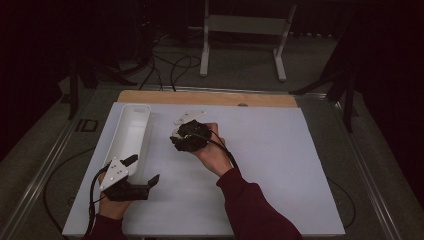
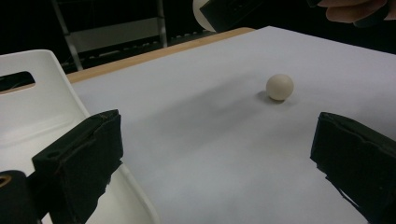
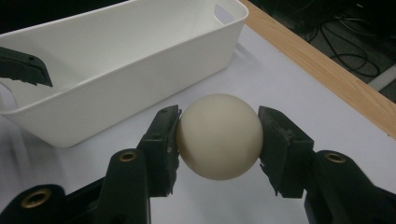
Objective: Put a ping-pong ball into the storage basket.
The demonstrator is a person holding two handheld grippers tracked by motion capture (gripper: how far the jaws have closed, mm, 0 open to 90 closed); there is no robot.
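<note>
Ball [image 3: 218,136]: cream, smooth and round, clamped at its widest line between the two pads of the right gripper [image 3: 218,140], just right of the bin [image 3: 116,60] and close above the table [image 1: 280,165]. I cannot tell if it touches the sheet.

It looks hard and light, something like a table-tennis or small plastic ball, so it should not be squashed. The matte skin offers little to hold on, and a round thing will squirt out if the pads sit off the middle. Across the equator, as now, is the place to hold it. Set down loose, it would likely roll.

Far left lies the bin, long, white and open, with a slot handle at its far end. Its floor looks bare, though the near end is cut off in the right gripper view. At its near end hangs the left gripper [image 1: 143,170], jaws spread wide with nothing between them, one jaw over the bin's rim.

Further right, the left gripper view shows a second ball [image 2: 279,87] of the same kind resting alone on the table. In the high view the right hand and gripper cover that patch, so neither ball can be made out there. The dim room beyond the table's far wooden edge [image 1: 205,97] is hard to read.
</note>
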